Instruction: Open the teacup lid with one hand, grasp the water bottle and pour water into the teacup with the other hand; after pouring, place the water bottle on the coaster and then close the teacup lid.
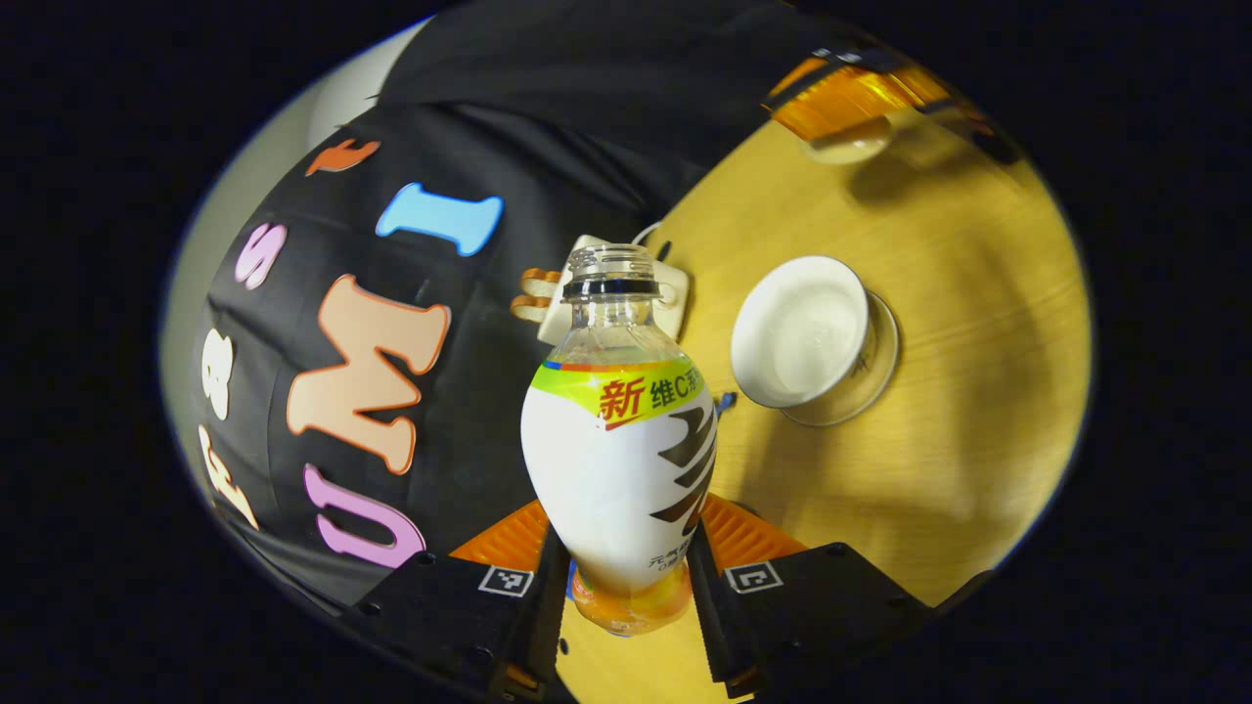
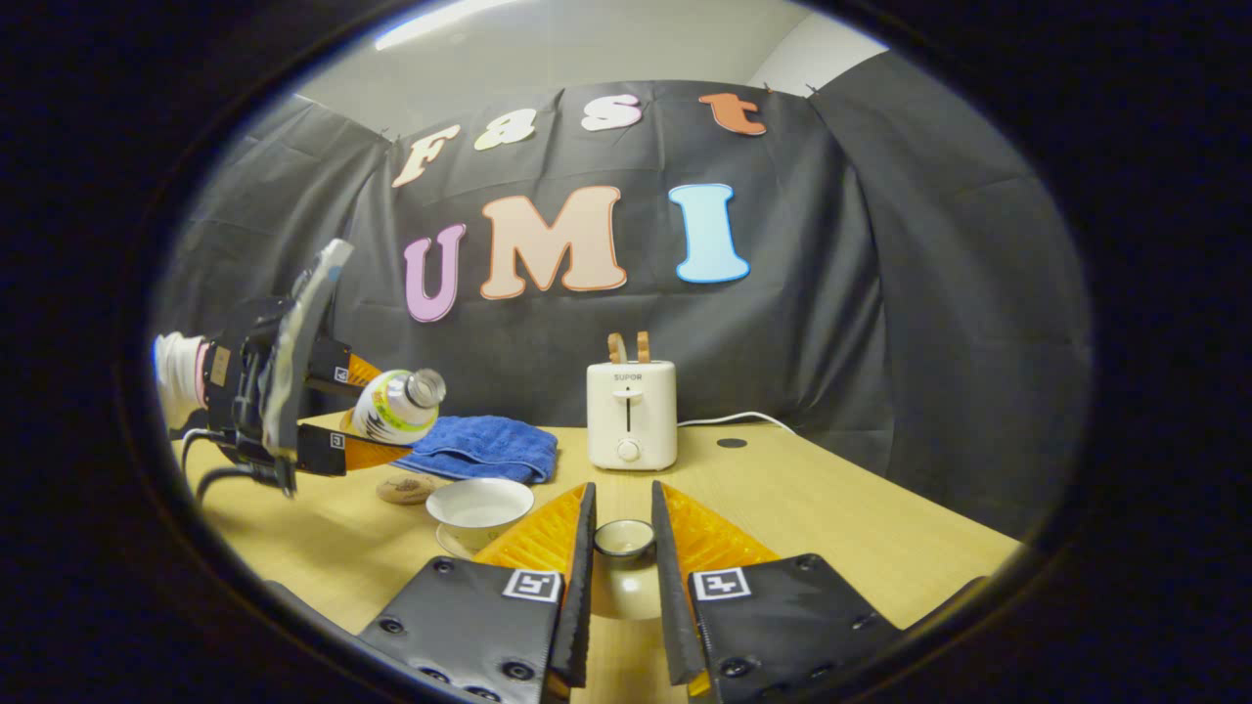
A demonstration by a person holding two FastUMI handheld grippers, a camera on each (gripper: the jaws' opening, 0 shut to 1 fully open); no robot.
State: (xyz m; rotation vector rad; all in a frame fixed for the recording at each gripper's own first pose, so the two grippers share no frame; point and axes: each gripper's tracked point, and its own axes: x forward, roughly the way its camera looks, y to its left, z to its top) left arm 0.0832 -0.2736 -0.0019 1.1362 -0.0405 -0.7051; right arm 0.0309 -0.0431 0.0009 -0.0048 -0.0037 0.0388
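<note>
Two grippers work over a light wooden table (image 2: pixel 831 508) before a black cloth wall, a white toaster (image 2: pixel 631 414) and blue towel (image 2: pixel 479 447) at its far edge. Left gripper (image 1: pixel 626 587) pinches the uncapped water bottle (image 1: pixel 621 460), tilted toward the open teacup (image 1: pixel 797 332) at centre. Right gripper (image 2: pixel 621 577) clamps the small lid (image 2: pixel 624 538). Pouring seems underway; next, tip the neck over the cup, then find the coaster (image 2: pixel 403 488)

The right claw (image 2: pixel 623 548) grips the teacup lid (image 2: pixel 624 539) between both fingers above the worktop (image 2: pixel 831 508), while the left claw (image 2: pixel 357 411) — farther off — holds the uncapped water bottle (image 2: pixel 396 403) tilted over the open teacup (image 2: pixel 479 508).
</note>
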